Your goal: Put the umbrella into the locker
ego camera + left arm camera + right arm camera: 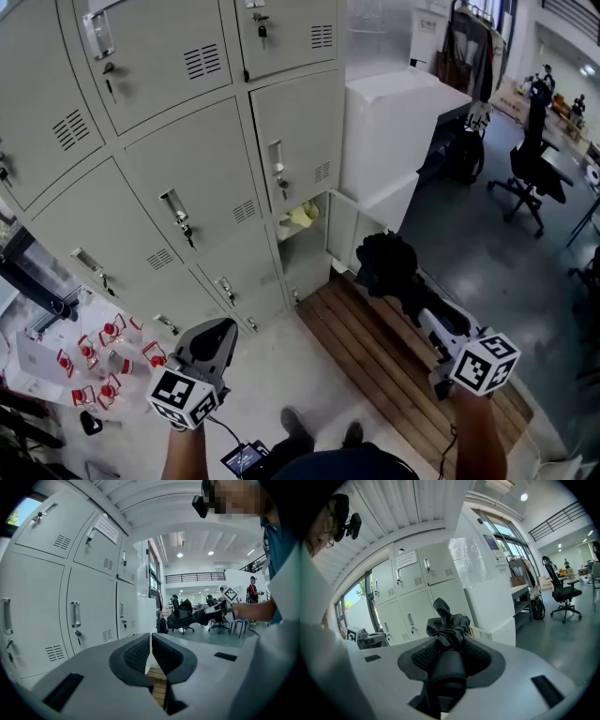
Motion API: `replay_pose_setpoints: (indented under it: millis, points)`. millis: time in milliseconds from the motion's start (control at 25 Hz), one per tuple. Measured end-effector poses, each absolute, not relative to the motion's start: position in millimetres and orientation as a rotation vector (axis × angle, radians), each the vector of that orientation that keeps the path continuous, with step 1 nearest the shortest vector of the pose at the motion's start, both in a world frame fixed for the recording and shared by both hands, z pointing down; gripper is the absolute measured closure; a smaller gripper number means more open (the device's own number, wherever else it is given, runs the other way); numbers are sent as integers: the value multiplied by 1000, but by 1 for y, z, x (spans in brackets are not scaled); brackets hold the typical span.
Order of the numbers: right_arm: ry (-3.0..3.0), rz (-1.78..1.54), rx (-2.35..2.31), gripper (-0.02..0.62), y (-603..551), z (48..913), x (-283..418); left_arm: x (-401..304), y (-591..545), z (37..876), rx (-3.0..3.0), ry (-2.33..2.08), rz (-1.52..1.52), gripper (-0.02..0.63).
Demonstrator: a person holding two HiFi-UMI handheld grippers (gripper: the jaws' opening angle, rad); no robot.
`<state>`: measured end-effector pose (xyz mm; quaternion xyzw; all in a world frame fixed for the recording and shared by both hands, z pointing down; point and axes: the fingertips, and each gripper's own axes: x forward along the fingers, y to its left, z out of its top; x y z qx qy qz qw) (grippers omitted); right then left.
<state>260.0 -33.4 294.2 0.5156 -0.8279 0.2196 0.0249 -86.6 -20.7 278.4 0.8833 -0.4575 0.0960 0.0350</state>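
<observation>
- Right gripper clamps the black umbrella.
- Left gripper pinched together, empty.
- Mid-frame open locker holds something yellow; its door hangs just left of the umbrella.

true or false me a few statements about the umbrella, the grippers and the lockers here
1. The right gripper grips the umbrella. True.
2. The left gripper holds something. False: its fingers are together with nothing between them.
3. One locker stands open. True.
4. The open locker is empty. False: a yellow thing lies inside.
5. The umbrella lies in the locker. False: it is outside, held by the right gripper.
</observation>
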Motion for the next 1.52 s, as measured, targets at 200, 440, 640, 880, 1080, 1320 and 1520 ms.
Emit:
replay_pose_setpoints:
  millis: [200, 440, 640, 880, 1080, 1320, 1520]
  points:
    - [-2531, 680, 1645, 414, -43, 295, 249, -99, -40, 280, 2731, -1363, 304, 574]
    - [-2510, 685, 1691, 414, -56, 291, 235, -108, -66, 279, 2769, -1303, 296, 574]
    - [-2515, 734, 1722, 415, -67, 294, 222, -117, -84, 280, 2798, -1260, 293, 574]
    - [-2489, 751, 1764, 414, -77, 296, 206, -131, -98, 283, 2819, -1207, 288, 574]
    - [-2478, 781, 1785, 414, -86, 300, 197, -137, -107, 292, 2827, -1171, 289, 574]
    - [-2478, 853, 1765, 414, -103, 316, 188, -141, -117, 297, 2812, -1179, 290, 574]
    - [-2470, 911, 1739, 415, -126, 334, 185, -149, -127, 292, 2783, -1240, 297, 574]
